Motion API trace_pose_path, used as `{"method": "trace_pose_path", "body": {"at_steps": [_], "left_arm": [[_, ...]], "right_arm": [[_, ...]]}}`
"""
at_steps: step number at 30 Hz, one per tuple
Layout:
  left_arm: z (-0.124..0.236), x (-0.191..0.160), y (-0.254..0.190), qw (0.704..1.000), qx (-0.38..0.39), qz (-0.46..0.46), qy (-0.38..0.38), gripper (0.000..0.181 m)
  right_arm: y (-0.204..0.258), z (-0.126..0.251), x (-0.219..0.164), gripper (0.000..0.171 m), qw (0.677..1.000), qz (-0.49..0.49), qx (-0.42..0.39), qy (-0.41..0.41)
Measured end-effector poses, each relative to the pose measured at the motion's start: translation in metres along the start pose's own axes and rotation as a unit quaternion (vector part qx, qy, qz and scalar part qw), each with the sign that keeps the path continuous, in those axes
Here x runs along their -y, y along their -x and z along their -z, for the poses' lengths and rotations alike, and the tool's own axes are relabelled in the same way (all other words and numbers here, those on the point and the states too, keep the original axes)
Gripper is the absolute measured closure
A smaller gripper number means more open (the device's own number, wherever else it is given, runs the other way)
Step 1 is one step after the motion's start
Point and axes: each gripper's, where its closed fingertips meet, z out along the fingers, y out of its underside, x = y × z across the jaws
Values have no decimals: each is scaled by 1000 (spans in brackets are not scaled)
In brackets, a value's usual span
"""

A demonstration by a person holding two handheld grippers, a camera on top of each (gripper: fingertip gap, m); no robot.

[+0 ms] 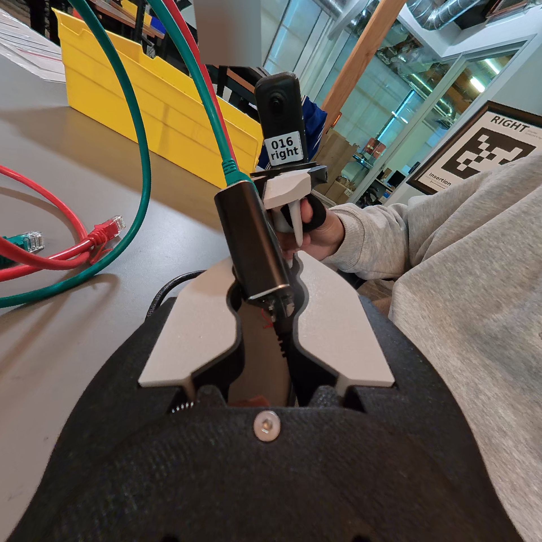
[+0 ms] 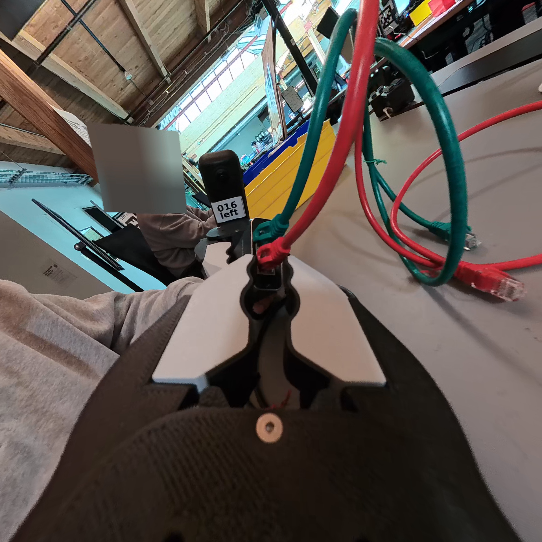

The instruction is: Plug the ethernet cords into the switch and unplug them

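Note:
My left gripper point(image 1: 265, 289) is shut on the lower end of the black switch point(image 1: 252, 234) and holds it tilted above the table. A green cord point(image 1: 234, 173) is plugged in at the switch's top end. In the right wrist view the green plug point(image 2: 268, 230) and the red plug point(image 2: 271, 252) sit in neighbouring ports of the switch point(image 2: 268, 278). My right gripper point(image 2: 268, 262) is closed in on the red plug at the port face; it also shows behind the switch in the left wrist view point(image 1: 289, 187). Both cords loop upward.
The cords' free ends lie on the grey table point(image 1: 88, 337): a red plug point(image 1: 110, 227) and a green plug point(image 1: 30, 241), also in the right wrist view point(image 2: 495, 286) point(image 2: 457, 234). A yellow bin point(image 1: 164, 117) stands behind. The person's grey sleeve point(image 1: 469, 278) is at the right.

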Motion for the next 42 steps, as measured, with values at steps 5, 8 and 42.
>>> {"method": "trace_pose_path", "body": {"at_steps": [5,8,42], "left_arm": [[1,0,-1,1000,-9,10,-1,150],[1,0,-1,1000,-13,12,-2,150],[8,8,5,995,-41,85,-41,149]], "right_arm": [[1,0,0,155,1000,-11,7,-1],[1,-1,0,155,1000,-17,12,-2],[10,-12,-20,161,998,45,2,52]]}}
